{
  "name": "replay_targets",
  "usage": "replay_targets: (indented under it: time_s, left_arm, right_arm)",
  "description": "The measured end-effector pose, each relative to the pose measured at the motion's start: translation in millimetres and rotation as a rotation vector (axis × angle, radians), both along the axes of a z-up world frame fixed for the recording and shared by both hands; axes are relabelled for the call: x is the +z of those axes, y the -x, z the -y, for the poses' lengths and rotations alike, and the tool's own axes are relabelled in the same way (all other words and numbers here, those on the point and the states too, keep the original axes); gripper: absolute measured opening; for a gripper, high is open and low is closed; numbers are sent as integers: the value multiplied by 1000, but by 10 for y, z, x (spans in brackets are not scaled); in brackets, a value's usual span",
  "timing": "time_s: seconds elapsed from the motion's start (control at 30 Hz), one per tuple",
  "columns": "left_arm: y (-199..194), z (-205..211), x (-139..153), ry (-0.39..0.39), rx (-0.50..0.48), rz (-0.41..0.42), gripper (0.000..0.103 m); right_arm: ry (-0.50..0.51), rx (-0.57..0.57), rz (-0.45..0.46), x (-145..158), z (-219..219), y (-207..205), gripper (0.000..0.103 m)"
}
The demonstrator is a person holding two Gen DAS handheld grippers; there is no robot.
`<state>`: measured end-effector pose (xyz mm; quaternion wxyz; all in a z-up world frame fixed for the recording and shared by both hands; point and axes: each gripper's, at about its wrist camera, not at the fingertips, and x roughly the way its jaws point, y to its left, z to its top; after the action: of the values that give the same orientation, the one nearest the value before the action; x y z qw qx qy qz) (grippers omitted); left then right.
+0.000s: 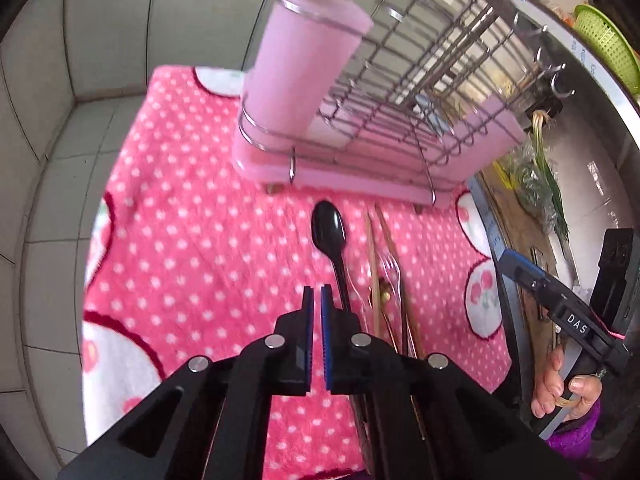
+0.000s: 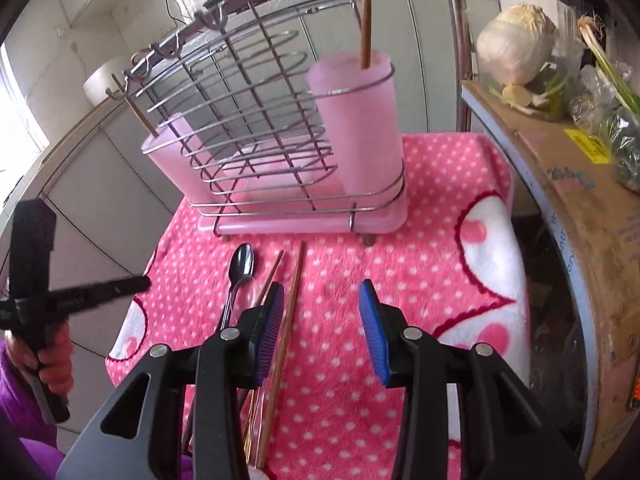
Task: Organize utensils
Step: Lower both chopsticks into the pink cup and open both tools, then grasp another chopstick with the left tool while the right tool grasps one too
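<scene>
A wire utensil rack (image 1: pixel 404 80) (image 2: pixel 256 128) on a pink base stands on a pink dotted cloth (image 1: pixel 192 248) (image 2: pixel 400 280). It holds pink cups (image 1: pixel 296 64) (image 2: pixel 360 120), each with one wooden chopstick (image 2: pixel 366 12) upright in it. A black spoon (image 1: pixel 330 236) (image 2: pixel 240 268), wooden chopsticks (image 1: pixel 374 268) (image 2: pixel 290 304) and a clear plastic fork (image 1: pixel 390 268) lie on the cloth in front of the rack. My left gripper (image 1: pixel 316 296) is shut and empty, just left of the spoon's handle. My right gripper (image 2: pixel 322 292) is open and empty, just right of the chopsticks.
A cardboard box (image 2: pixel 568 184) with a cabbage (image 2: pixel 516 44) and green onions (image 1: pixel 548 184) stands right of the cloth. A green basket (image 1: pixel 604 44) sits further back. Tiled walls (image 1: pixel 60 120) border the cloth's left side.
</scene>
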<state>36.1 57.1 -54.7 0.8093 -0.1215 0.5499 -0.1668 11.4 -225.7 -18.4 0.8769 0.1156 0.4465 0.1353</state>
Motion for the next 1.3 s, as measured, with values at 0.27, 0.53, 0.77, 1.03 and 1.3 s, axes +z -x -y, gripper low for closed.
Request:
replay_targets:
  time_s: [0.27,0.53,0.77,1.03,1.3]
  left_arm:
    - [-52,407,-402,-35,-60,-149,3]
    - [-140,624,-565,-117,-80,-184,4]
    - [-286,666,-649,-109,-61,-251,7]
    - [-358,718,-660,-123,-66,-235,4]
    - [-410,309,-409,-142,70,-116,4]
  right_arm:
    - [-45,6,-21,-110,38,26,40]
    - [-78,13,-41,-200,60,7,40]
    - [-83,24,-53,-236,25,-7,40]
    - [-101,36,-98,-328,-50,-71,40]
    - [-74,44,-144,-435,-222,-261,38]
